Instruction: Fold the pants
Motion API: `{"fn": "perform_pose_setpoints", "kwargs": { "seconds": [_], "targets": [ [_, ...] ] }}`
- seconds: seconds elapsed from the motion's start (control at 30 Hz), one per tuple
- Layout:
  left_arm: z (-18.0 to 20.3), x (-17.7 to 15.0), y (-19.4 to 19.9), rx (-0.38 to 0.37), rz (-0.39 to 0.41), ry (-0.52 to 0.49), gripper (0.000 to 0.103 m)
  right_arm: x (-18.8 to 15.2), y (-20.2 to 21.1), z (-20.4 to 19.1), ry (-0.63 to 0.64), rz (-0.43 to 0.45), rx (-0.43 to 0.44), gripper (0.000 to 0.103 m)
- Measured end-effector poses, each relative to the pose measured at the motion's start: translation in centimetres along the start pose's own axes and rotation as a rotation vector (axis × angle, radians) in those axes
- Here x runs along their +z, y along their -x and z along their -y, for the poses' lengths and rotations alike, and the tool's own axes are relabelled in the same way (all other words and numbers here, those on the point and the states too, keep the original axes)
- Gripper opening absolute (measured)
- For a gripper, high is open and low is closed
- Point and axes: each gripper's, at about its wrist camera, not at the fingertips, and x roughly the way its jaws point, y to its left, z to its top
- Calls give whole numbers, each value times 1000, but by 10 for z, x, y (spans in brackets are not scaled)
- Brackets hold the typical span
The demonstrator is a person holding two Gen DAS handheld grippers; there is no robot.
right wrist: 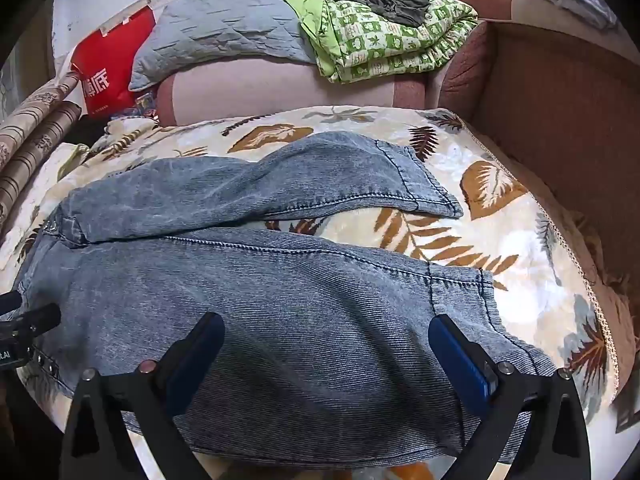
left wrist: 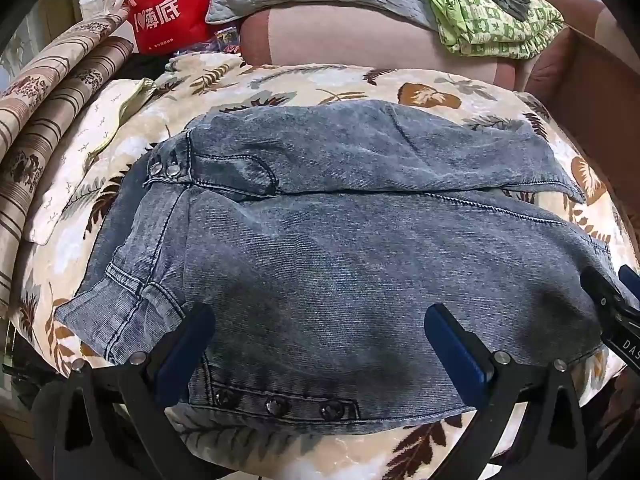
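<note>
Lay flat on a leaf-print blanket (right wrist: 472, 184): one pair of blue denim pants (left wrist: 320, 248), long axis left to right, waistband left, two legs running right. Hovered over the near leg: left tongs (left wrist: 320, 340) and right tongs (right wrist: 326, 354), both fully spread, gripping nothing.

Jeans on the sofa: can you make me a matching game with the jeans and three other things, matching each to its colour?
Things:
1. jeans
2. bag
3. quilted pillow
4. folded blanket

Colours:
A. green and white checks
B. red
C. faded blue
D. plain grey

Pairs: 1-C, 2-B, 3-D, 4-A
</note>
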Motion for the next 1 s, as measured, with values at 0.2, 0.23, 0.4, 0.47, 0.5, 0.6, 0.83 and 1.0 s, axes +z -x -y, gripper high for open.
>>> {"fn": "perform_pose_setpoints", "kwargs": {
  "seconds": [0.2, 0.23, 0.4, 0.47, 0.5, 0.6, 0.83, 1.0],
  "targets": [
    [0, 0, 0, 3, 4, -2, 103, 1, 2, 0, -2, 2, 2, 103],
    [0, 0, 0, 2, 4, -1, 103, 0, 1, -1, -1, 1, -1, 103],
    [0, 0, 0, 2, 3, 0, 103, 0, 1, 0, 1, 1, 0, 103],
    [0, 0, 0, 2, 4, 0, 103, 1, 1, 0, 0, 1, -2, 103],
    [0, 0, 0, 3, 5, 0, 103, -1, 0, -3, 0, 1, -2, 103],
    [-1, -1, 0, 1, 6, 1, 103, -1, 0, -3, 1, 0, -2, 103],
    [-2, 1, 2, -1, 8, 2, 103, -2, -1, -3, 0, 1, -1, 103],
    [-3, 0, 3, 0, 9, 2, 103, -2, -1, -3, 2, 0, -3, 103]
  ]
}}
